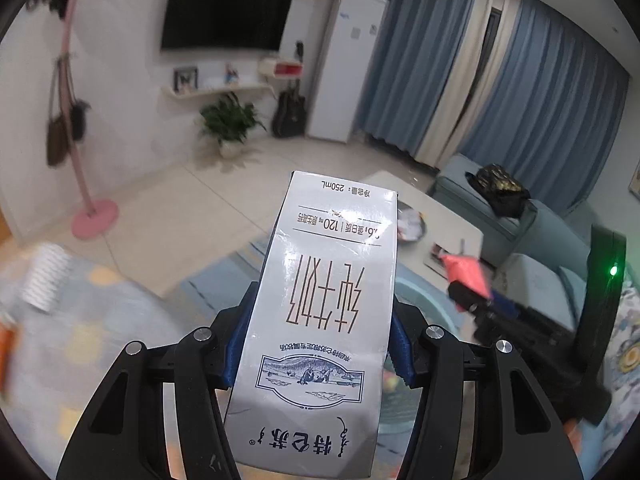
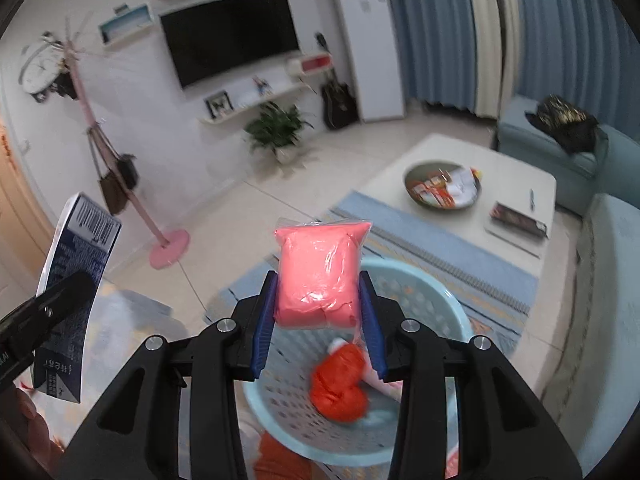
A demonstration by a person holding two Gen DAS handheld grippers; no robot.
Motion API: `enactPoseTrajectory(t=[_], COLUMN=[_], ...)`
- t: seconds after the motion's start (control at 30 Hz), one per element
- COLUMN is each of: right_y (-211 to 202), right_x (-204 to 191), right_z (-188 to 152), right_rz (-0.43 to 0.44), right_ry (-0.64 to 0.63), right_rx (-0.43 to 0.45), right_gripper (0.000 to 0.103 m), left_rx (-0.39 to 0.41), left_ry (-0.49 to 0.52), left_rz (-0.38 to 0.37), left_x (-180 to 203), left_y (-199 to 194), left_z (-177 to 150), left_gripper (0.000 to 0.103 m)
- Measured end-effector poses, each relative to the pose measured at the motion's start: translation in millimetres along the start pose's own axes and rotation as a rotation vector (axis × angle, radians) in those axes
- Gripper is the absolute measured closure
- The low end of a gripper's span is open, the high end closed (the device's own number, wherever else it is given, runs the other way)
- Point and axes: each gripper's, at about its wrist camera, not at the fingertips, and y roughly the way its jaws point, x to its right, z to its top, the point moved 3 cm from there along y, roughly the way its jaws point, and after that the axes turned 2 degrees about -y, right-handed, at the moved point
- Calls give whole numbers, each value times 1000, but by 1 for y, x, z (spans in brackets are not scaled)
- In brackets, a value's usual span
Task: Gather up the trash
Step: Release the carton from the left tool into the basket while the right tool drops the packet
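Left gripper point(image 1: 318, 344) pinches a milk carton point(image 1: 324, 320) between its blue pads point(image 1: 401, 346) — carton upside down to the camera, 250mL print at the far end, its near end cut off by the frame bottom. The carton blocks most of what's behind it, incl. much of the rug and the near part of the coffee table point(image 1: 448, 216). Left edge of this view is motion-blurred: a striped silvery thing and an orange patch there, can't make out what they are.

Right gripper point(image 2: 318, 312) is clamped on a pink plastic packet point(image 2: 320, 276), held up over a light-blue basket point(image 2: 436, 300) on the rug. Basket's near rim is hidden behind the gripper body. Inside it: a crumpled orange-red bag point(image 2: 340, 388) and something pale pink beside it, partly covered by the right finger, too blurry to name. More orange below the basket rim, cut off, unclear.

From the right wrist view the carton shows at far left w/ the left gripper's dark finger across it; lower end runs into the shadowed corner.

Coffee table holds a bowl point(image 2: 442, 192) of wrappers and a dark book point(image 2: 518, 220). Sofa point(image 2: 560, 152) behind, w/ a black bag point(image 2: 568, 122) on it.
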Motion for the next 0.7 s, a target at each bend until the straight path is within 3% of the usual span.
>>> enactPoseTrajectory(t=[0.3,0.37,0.5,0.57,0.7], right_y=[46,49,53,53,50], right_x=[38,40,42,43,39], right_z=[-33,-37,-43,-43,-43], right_rz=[-55,-58,-40,-43,-33], right_ry=[59,61,72,68,60], right_rx=[-184,-195,-214,-211,-204], right_gripper=[66,66,59,52,51], left_rx=[-114,-135,-146,-149,-152], left_ry=[16,19,17,14,4], left_rz=[-2,-8,3,-3,-3], left_x=[19,21,19,18,13], left_y=[65,73,78,75,69], left_z=[-21,-25,-30,-33,-38], left_gripper=[47,45,28,26,25])
